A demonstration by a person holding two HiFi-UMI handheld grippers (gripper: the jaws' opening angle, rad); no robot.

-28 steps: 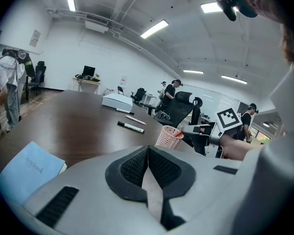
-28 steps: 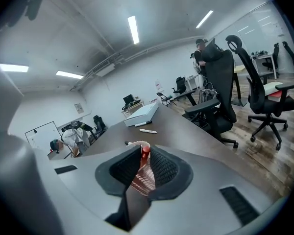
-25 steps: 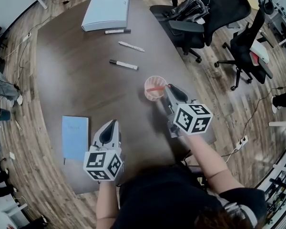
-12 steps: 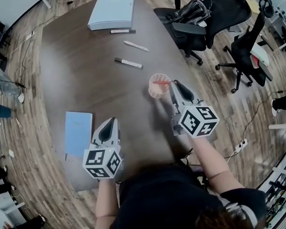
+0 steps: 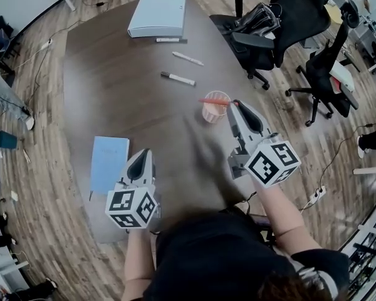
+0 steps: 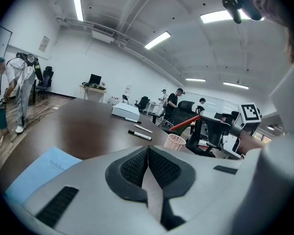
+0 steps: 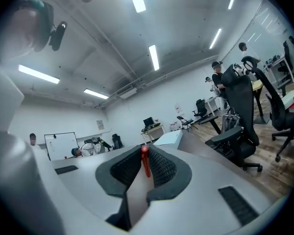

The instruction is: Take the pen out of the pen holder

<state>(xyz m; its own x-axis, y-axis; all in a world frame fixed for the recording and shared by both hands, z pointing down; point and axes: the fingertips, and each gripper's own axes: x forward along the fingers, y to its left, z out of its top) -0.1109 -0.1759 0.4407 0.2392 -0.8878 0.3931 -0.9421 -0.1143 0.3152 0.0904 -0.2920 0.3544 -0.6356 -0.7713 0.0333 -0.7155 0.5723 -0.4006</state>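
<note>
Nearest, the left tongs [image 5: 144, 153] hang over the near part of the dark worktop [image 5: 113, 99], their jaws pressed together with nothing between them. Just to their left a blue notebook [image 5: 109, 163] lies flat. Farther out, the right tongs [image 5: 236, 104] are clamped on one end of the red pen [image 5: 211, 101]. The pen's long axis runs from those jaws leftward in the head view. In the left gripper view it slopes down, with its free tip at the mouth of the pink mesh pen holder [image 5: 214, 113]; whether the tip has cleared the rim cannot be told. The holder stands upright near the worktop's right edge. Beyond lie three markers [image 5: 177, 78], then a white box [image 5: 158, 14] at the far end, with office chairs [image 5: 282, 17] off to the right.
</note>
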